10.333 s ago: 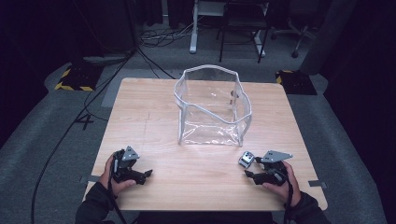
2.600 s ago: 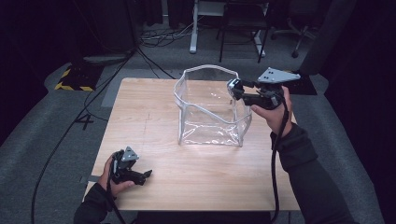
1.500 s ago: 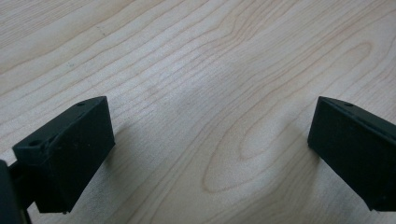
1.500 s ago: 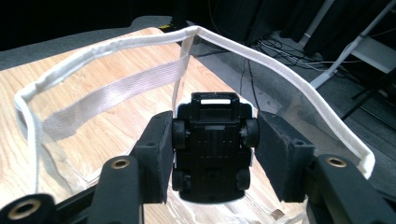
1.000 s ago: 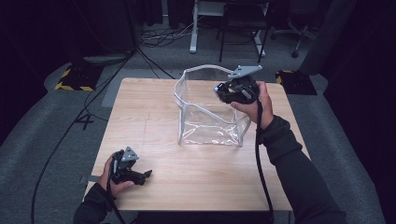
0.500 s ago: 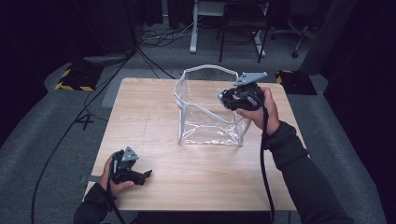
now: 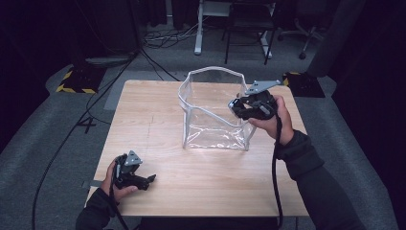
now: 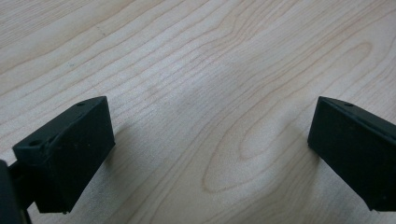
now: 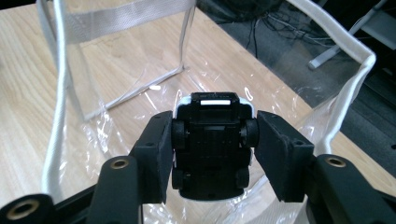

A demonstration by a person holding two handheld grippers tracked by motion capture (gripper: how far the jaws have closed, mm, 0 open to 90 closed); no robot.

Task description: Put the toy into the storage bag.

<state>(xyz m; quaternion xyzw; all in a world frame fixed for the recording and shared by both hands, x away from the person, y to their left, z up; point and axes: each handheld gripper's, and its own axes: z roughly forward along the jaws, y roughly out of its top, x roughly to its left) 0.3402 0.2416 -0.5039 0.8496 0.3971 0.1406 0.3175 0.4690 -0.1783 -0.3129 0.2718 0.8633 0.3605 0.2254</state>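
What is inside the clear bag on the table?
The bag looks empty; through its clear walls the wooden table shows. The right gripper holds a toy car above its opening, not yet inside.

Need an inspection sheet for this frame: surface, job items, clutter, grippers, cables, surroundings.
Surface: light wooden table, bare grain under the left gripper.
Job's things: clear plastic bag with white trim standing open mid-table; small black toy car, underside and wheels towards the camera, held over the bag's opening.
Clutter: nothing seen.
Grippers: right gripper shut on the car, at the bag's right rim; left gripper open, low at the table's near left corner, nothing between its jaws.
Cables: black cable trailing from the right gripper along the sleeve; more cables on the floor behind.
Surroundings: grey carpet, yellow-black striped block, white desk legs, dark backdrop.
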